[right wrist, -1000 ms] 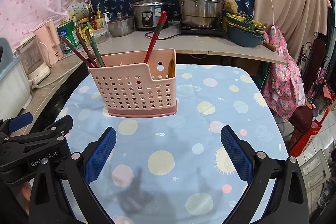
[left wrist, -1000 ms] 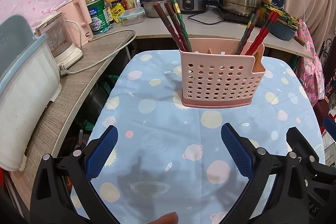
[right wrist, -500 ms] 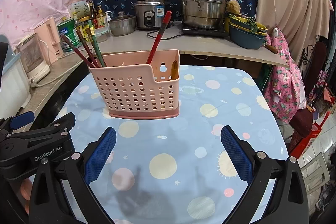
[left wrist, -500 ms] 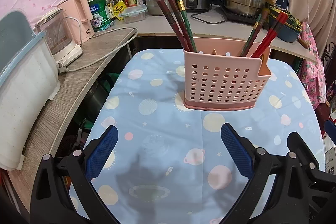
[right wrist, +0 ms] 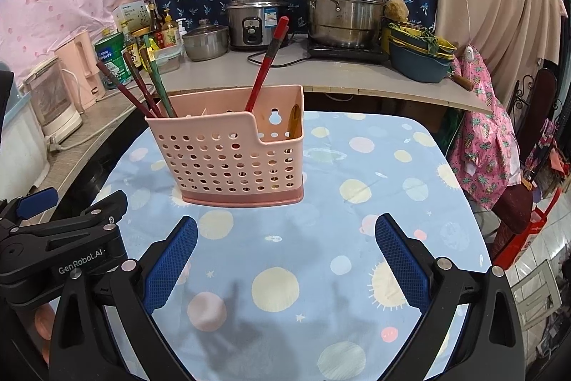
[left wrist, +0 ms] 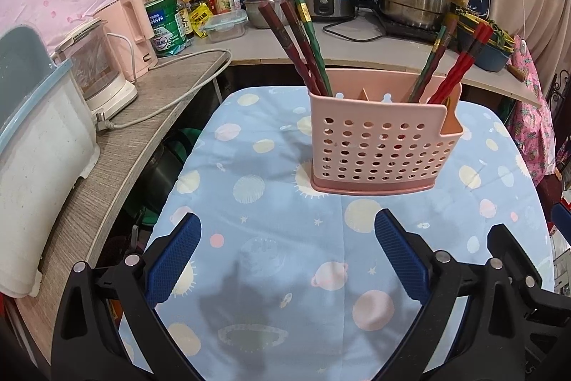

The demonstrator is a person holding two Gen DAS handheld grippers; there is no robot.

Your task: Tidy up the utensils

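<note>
The pink basket (left wrist: 383, 140) stands upright on the blue cloth (left wrist: 271, 238) with planets on it, straight ahead of both claws and a little way off. Sticks lean out of it in two bunches. The dark red and green chopsticks (left wrist: 303, 38) lean out of the end ahead of the left claw (left wrist: 287, 247). The bright red chopsticks (left wrist: 458, 66) lean out of the end that sits off to that claw's right. The right claw (right wrist: 285, 247) faces the low, cut-down corner of the basket. Both claws are wide apart and hold nothing. They hang low over the cloth, side by side, with the left one showing at the edge of the right claw's view. No loose sticks lie on the cloth, so I think the sorting is nearly done or done. If a stick must be moved, go up first, then come in at its top end, well above the rim. Pinch only one stick, near its top, and lift it straight along its lean. Go slowly, because the basket looks light and could tip or slide on the soft cloth.
</note>
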